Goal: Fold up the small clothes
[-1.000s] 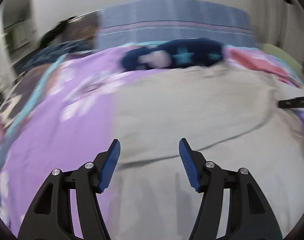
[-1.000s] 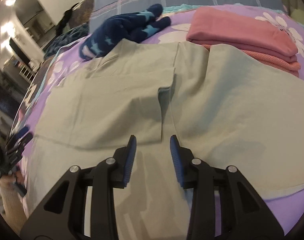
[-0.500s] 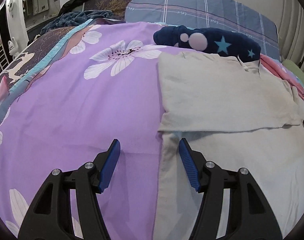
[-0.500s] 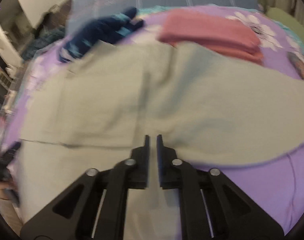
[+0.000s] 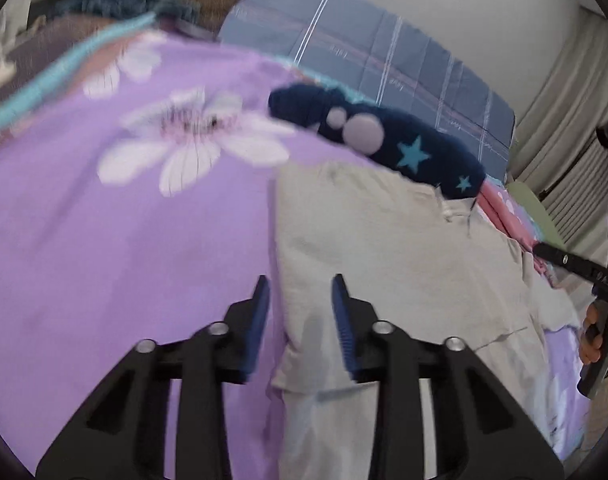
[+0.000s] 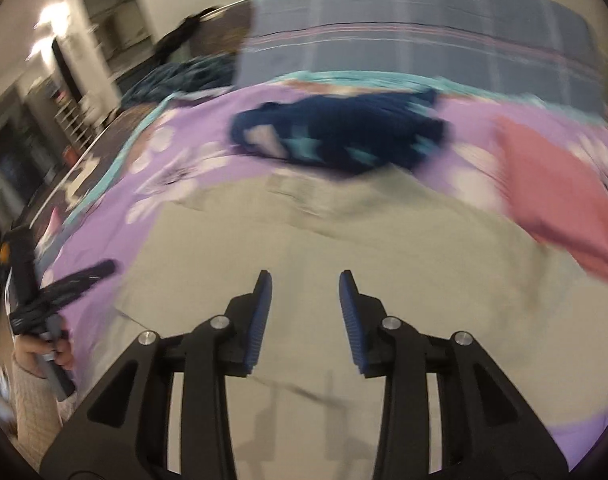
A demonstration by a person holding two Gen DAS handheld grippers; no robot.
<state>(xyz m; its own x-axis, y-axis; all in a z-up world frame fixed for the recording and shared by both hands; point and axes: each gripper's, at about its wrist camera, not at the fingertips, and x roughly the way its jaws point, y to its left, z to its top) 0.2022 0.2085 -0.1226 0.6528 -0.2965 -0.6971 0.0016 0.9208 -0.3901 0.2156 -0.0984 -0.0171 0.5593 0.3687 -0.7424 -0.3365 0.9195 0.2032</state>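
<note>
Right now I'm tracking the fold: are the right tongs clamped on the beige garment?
No: the right tongs stand apart above the beige garment, with nothing pinched between them.

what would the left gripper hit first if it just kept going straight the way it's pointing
Most likely the left edge of the beige garment. The left gripper points down at it with jaws apart, nothing between them, straddling that edge where it meets the purple bedspread. Depth is unclear, so its left finger may land on the bedspread.

beige garment (image 5: 383,248), purple floral bedsheet (image 5: 104,220)
</note>
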